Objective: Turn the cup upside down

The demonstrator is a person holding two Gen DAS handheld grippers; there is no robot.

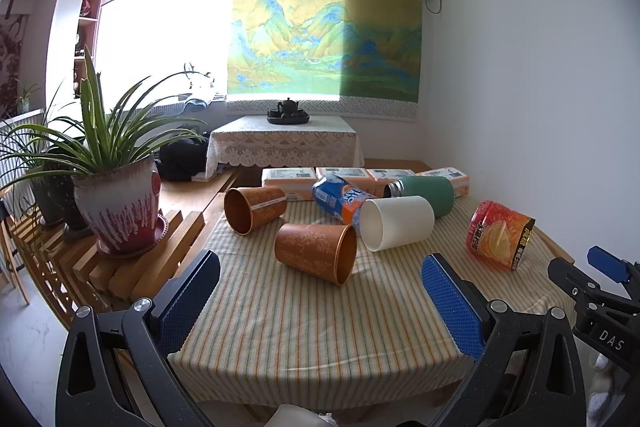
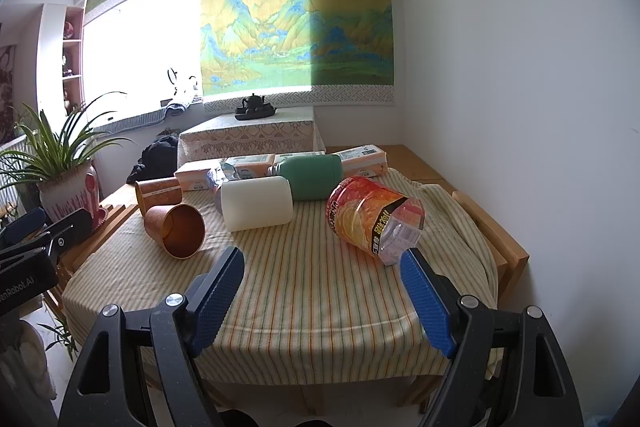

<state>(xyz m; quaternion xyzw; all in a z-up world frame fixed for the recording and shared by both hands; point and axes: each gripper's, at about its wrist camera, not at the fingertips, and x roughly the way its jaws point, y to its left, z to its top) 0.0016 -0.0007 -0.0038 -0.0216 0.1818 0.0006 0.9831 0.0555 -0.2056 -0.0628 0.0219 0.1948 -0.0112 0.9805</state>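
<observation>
Lying sideways, empty brown cup (image 1: 316,251), empty white cup (image 1: 396,222)

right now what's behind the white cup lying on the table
Behind the white cup lie a blue and orange soda can and a green bottle, with boxes further back. The cup covers part of the can.

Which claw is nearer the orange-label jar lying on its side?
Right. The right claw has the jar just beyond its right fingertip; the left claw sits further left, facing the brown cups.
</observation>
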